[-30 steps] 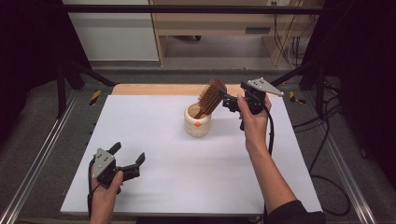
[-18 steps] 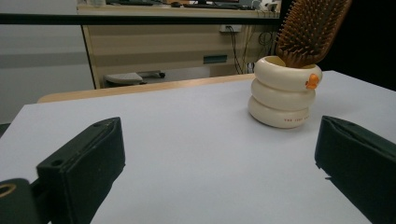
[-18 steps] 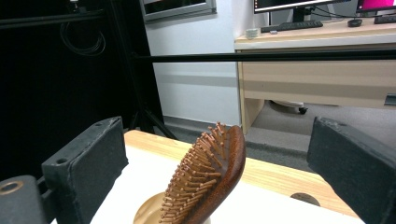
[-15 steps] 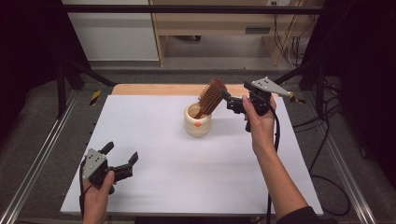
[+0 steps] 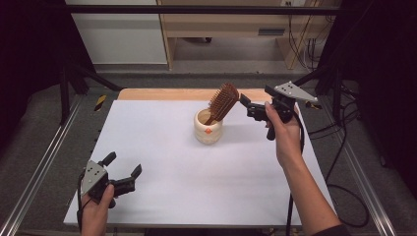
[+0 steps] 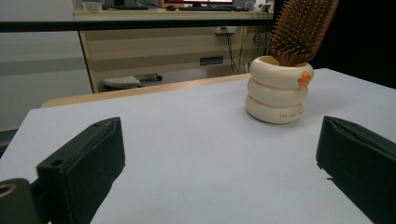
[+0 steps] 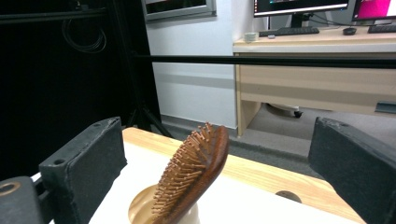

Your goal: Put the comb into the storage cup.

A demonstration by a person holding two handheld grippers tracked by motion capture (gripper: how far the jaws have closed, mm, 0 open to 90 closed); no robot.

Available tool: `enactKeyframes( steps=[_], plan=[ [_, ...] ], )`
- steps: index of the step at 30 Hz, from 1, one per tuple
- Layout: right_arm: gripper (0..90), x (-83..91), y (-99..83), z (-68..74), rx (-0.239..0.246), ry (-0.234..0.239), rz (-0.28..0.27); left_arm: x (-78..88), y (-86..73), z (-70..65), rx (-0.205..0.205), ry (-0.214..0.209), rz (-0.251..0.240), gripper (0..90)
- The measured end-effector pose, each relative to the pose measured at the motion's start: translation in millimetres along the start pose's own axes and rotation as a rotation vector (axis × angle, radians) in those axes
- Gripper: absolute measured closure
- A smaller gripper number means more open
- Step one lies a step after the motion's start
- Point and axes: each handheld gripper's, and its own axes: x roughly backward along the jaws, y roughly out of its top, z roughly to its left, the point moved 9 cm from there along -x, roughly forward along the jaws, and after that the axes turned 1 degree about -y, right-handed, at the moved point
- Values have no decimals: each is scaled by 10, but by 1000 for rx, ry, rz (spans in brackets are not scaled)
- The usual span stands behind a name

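**Brush in the cup, both claws empty**

Down at the near left corner of the white table point(image 5: 162, 162), the left gripper point(image 5: 124, 173) sits low, jaws spread wide, nothing between them. Across to the middle: the cream ribbed ceramic cup point(image 5: 208, 127) stands upright, and the brown wooden paddle hairbrush point(image 5: 222, 102) leans in it, handle down, bristled head tilted up and to the right. Just beside that head hovers the right gripper point(image 5: 247, 105), raised above the table, jaws wide apart, clear of the brush and gripping nothing.
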Motion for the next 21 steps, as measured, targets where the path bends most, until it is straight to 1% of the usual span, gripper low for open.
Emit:
enactKeyframes(
  steps=[5, 8, 12, 15, 19, 21],
  plan=[
    [34, 39, 8, -33, 7, -9, -2, -7, -6, 14, 0, 2, -10, 14],
    [29, 68, 26, -44, 11, -15, -11, -5, 8, 39, 16, 8, -23, 14],
    [28, 109, 51, -16, 24, -6, -12, 11, 25, 60, 22, 11, -39, 13],
    [27, 140, 69, -2, 25, -3, -17, 15, 22, 83, 37, 15, -42, 13],
    [28, 179, 84, 1, 43, -5, -17, 25, 24, 102, 39, 20, -46, 14],
    [28, 202, 96, 5, 43, -4, -21, 25, 18, 115, 37, 25, -45, 14]
  ],
)
